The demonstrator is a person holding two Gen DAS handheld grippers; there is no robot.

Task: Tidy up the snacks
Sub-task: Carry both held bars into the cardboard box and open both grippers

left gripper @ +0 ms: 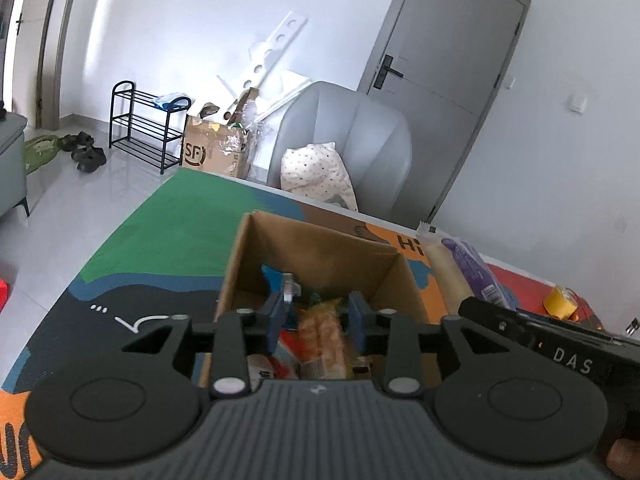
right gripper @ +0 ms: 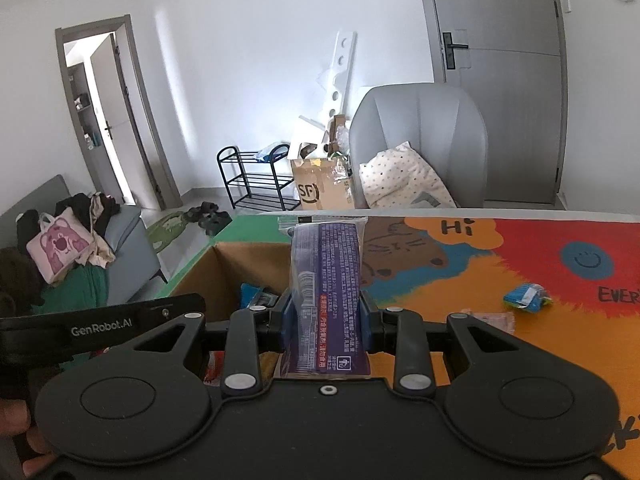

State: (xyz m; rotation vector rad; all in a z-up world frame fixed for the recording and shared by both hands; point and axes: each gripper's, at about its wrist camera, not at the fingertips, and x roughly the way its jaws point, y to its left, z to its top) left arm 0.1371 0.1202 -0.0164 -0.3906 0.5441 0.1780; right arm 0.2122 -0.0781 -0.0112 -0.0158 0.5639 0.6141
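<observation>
An open cardboard box stands on the colourful table mat and holds several snack packs. My left gripper hangs over it, open. A blurred orange-yellow snack pack lies between and below the blue pads without touching them. My right gripper is shut on a long purple snack pack, which sticks out forward over the box's right wall. The left wrist view shows the same purple pack to the right of the box.
A blue snack and a pale pink packet lie loose on the mat to the right. A yellow item sits near them. Beyond the table stand a grey chair with a dotted pillow, a brown carton and a shoe rack.
</observation>
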